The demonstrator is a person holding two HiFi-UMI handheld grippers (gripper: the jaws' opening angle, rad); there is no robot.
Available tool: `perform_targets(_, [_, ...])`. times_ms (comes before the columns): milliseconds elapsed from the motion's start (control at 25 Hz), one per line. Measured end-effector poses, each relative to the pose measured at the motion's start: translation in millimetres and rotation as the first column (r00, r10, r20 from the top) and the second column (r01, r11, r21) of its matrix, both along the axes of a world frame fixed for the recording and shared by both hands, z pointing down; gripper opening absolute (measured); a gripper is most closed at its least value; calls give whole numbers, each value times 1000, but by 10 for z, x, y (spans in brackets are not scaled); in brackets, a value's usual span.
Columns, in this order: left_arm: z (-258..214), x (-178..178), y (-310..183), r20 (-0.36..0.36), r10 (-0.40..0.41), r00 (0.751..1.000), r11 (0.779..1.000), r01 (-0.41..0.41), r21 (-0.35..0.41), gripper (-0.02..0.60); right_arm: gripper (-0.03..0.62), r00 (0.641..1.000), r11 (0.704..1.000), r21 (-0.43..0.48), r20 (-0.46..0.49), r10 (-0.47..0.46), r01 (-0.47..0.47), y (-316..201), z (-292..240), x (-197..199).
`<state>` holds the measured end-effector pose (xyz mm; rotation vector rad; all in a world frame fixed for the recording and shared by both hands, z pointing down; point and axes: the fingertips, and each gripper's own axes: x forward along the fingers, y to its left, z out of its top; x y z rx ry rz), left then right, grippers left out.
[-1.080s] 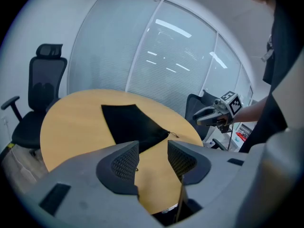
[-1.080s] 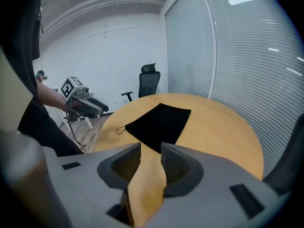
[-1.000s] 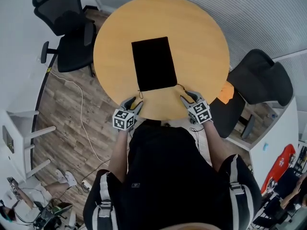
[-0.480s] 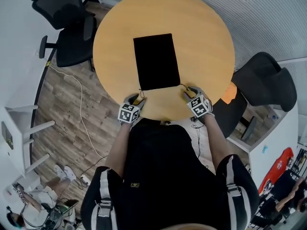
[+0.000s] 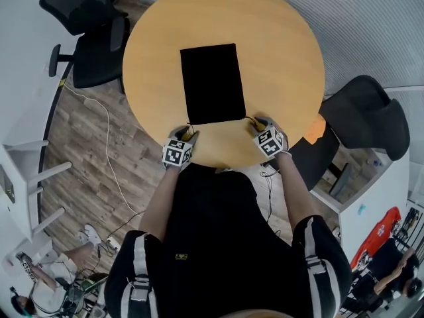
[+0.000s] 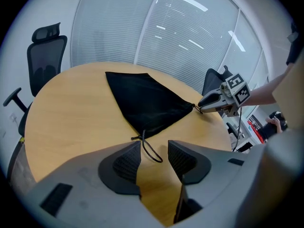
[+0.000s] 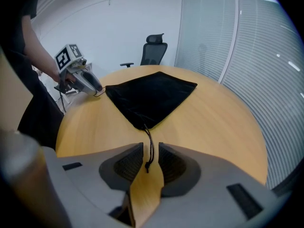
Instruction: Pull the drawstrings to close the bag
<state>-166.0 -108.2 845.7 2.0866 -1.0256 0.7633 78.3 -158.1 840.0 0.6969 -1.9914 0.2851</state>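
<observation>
Presently the black drawstring bag (image 5: 212, 83) is seen flat on the round table (image 5: 285, 58), long axis running near to far, mouth at the near end. A cord is trailed from each near corner toward the person. The left drawstring (image 6: 148, 148) is looped between the parted jaws of the left gripper (image 6: 154, 144), ungripped. The right drawstring (image 7: 149, 146) is lined along the gap of the right gripper (image 7: 151, 145), whose jaws have just been closing but are not yet pressed on it.
</observation>
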Motion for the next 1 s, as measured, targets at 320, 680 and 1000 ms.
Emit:
perform_targets(320, [73, -140, -98, 64, -53, 997, 998, 54, -18, 169, 141, 1000, 999, -45, 5, 14, -14, -92, 134, -68])
perform_targets(680, [173, -296, -151, 128, -26, 991, 999, 23, 26, 34, 64, 999, 998, -59, 13, 30, -30, -31, 147, -131])
perform_targets(1000, [76, -236, -104, 164, 53, 985, 998, -55, 8, 17, 57, 998, 1000, 5, -61, 25, -25, -24, 96, -124])
